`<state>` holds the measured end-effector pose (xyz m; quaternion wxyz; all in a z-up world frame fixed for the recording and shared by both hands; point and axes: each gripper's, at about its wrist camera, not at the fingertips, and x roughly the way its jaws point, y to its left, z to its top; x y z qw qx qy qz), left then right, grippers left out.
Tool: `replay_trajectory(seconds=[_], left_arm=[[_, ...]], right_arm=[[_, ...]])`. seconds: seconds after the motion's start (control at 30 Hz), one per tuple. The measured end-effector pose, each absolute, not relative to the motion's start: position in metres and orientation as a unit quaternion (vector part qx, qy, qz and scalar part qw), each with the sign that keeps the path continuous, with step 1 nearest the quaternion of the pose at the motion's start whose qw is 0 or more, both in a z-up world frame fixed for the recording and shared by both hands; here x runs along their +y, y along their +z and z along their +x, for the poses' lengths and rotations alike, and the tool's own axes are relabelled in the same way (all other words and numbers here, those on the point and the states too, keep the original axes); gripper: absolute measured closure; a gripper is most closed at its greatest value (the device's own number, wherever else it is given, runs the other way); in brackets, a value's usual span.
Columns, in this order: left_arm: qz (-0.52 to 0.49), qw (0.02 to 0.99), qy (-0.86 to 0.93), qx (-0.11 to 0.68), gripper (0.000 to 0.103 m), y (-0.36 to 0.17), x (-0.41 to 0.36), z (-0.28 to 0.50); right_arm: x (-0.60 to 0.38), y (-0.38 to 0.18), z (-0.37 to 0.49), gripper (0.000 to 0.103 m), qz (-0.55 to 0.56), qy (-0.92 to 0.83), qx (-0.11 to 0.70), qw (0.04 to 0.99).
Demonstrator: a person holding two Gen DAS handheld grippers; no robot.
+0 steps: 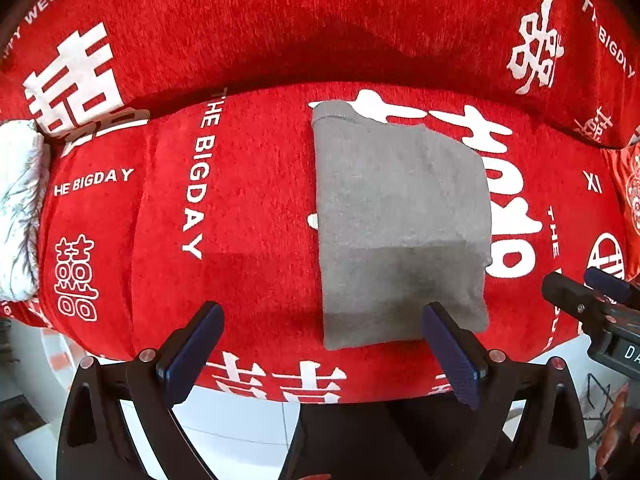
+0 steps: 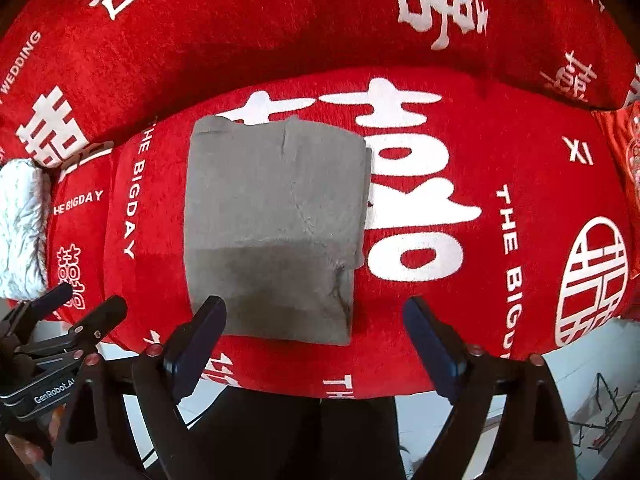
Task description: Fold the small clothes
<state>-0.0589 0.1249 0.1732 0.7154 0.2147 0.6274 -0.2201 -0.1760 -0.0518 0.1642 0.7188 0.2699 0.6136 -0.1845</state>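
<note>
A grey garment point(image 1: 400, 224), folded into a neat rectangle, lies flat on the red sofa seat point(image 1: 256, 200); it also shows in the right wrist view point(image 2: 276, 228). My left gripper point(image 1: 322, 320) is open and empty, held above the garment's near edge and its left side. My right gripper point(image 2: 314, 316) is open and empty, above the garment's near right corner. Each gripper shows at the edge of the other's view: the right gripper point(image 1: 584, 288) and the left gripper point(image 2: 92, 304). Neither touches the cloth.
The sofa's red cover with white lettering runs up the backrest point(image 1: 320, 20). A white quilted item point(image 1: 20, 208) sits at the seat's left end. A red patterned cushion point(image 2: 628, 160) lies at the right end. White floor tiles point(image 1: 240, 424) show below the seat's front edge.
</note>
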Motion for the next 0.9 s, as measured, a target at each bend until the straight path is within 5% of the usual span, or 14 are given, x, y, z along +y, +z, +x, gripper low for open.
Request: replay_trajectory(seconds=[0.9], left_arm=[[0.214,0.736,-0.216,0.605,0.004,0.196,0.130,-0.062]], right_arm=[[-0.044,0.194,-0.172,0.011,0.239,-0.211,0.597,0.736]])
